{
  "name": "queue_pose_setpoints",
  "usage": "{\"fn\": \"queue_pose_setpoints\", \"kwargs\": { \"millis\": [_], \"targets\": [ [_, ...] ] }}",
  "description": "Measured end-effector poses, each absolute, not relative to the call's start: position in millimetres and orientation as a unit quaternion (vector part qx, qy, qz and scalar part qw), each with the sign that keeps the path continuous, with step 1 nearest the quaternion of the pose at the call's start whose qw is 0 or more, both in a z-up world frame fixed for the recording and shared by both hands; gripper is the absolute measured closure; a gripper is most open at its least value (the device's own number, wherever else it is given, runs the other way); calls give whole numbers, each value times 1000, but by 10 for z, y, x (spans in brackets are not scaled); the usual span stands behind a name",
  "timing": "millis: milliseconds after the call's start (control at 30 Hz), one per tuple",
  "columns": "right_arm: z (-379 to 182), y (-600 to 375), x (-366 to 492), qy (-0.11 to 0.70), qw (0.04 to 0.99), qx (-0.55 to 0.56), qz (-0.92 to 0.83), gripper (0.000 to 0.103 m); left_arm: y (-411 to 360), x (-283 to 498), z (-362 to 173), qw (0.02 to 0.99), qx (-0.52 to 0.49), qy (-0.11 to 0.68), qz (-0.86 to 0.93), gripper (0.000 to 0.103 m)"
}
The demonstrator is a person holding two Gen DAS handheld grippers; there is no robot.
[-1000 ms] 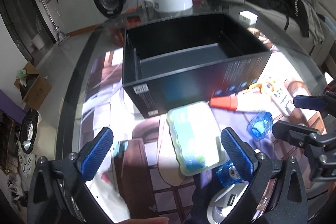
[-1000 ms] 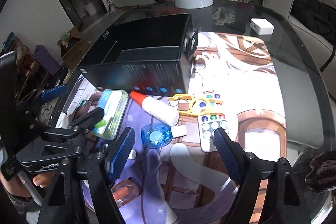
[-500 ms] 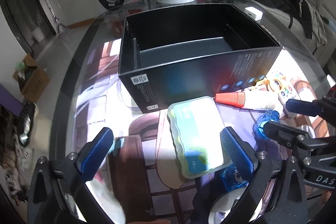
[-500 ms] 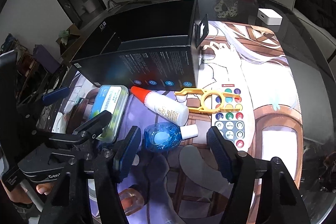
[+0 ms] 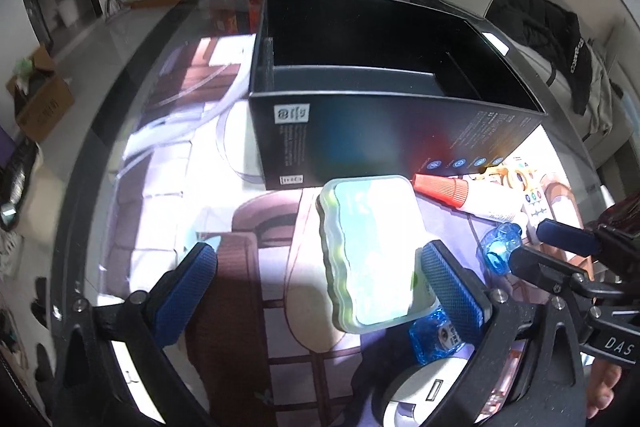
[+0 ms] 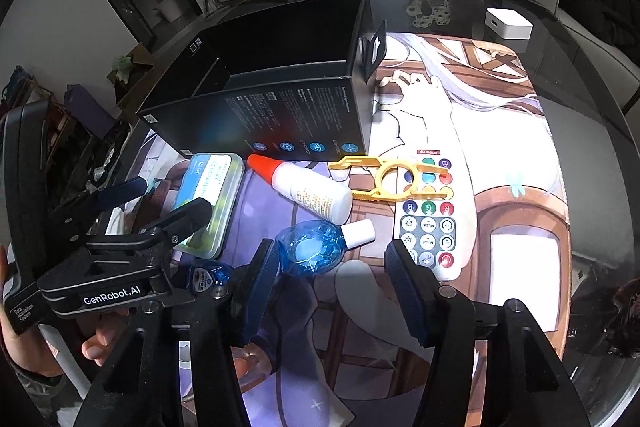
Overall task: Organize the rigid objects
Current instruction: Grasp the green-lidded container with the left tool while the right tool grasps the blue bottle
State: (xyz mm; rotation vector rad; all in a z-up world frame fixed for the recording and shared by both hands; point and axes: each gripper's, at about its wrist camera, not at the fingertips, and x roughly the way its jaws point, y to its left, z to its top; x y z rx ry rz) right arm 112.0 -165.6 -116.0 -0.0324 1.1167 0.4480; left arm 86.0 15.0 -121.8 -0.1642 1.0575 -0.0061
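Left gripper spread wide around green case, lower centre. Right gripper spread, blue bottle between fingertips, untouched.

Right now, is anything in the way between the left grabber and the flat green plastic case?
Nothing visible is. The left gripper is open, its blue fingers either side of the flat green plastic case, which lies on the mat just before the open black cardboard box.

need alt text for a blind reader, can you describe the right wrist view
The open right gripper hovers at a blue bottle on a printed mat, near a glue bottle, yellow tool, remote and black box.
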Motion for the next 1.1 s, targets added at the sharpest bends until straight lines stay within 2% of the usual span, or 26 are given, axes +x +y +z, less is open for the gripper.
{"fn": "queue_pose_setpoints", "kwargs": {
  "millis": [267,333,500,767,867,1100],
  "targets": [
    [-1142,-1696,1140,532,820,-7,212,45,-48,853,-1217,856,-29,516,-36,2],
    [-1168,-1694,1146,536,817,-3,213,45,-123,863,-1270,847,-16,529,-50,10],
    [-1168,-1655,1161,533,821,-1,207,45,-188,845,-1249,853,9,521,-41,16],
    [-1187,-1482,1236,511,837,-24,195,45,-208,893,-1185,859,43,509,-26,16],
    [-1196,-1459,1190,505,839,-65,192,54,-216,861,-1184,861,47,506,-26,16],
    [-1192,-1637,1052,517,832,-81,183,57,-138,871,-1167,861,27,508,-22,16]
  ]
}}
